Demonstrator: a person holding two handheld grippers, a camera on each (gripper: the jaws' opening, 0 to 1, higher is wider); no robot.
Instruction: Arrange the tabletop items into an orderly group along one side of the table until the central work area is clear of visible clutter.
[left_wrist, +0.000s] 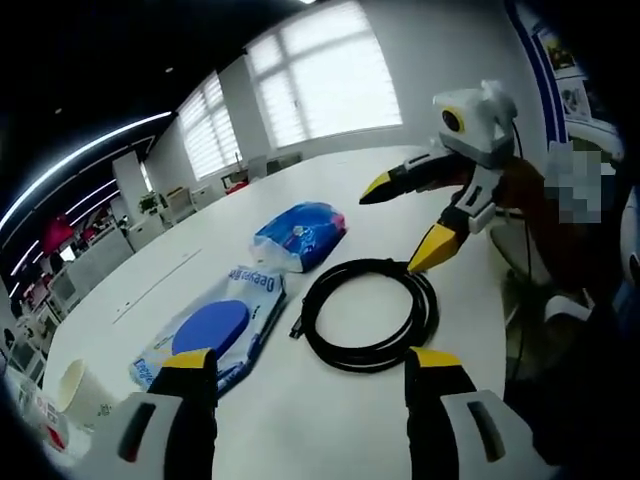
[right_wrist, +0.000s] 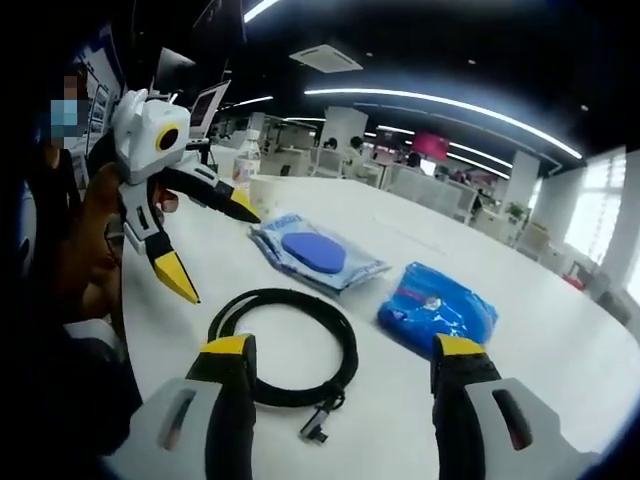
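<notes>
Both tools (left_wrist: 310, 370) (right_wrist: 345, 355) open above coiled cable (left_wrist: 370, 310)

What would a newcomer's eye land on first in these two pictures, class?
Probably the coiled black cable on the white table, lying between both open grippers. Beside it lie two blue packets: a crumpled one and a flat wipes pack.

I work at a long white table (left_wrist: 330, 420) in an open-plan office. Large windows with pale blinds (left_wrist: 325, 75) line the far wall, bright with daylight. Curved strip lights (right_wrist: 450, 108) run across the dark ceiling above rows of desks (right_wrist: 440, 190) and a monitor (right_wrist: 172, 70)
</notes>
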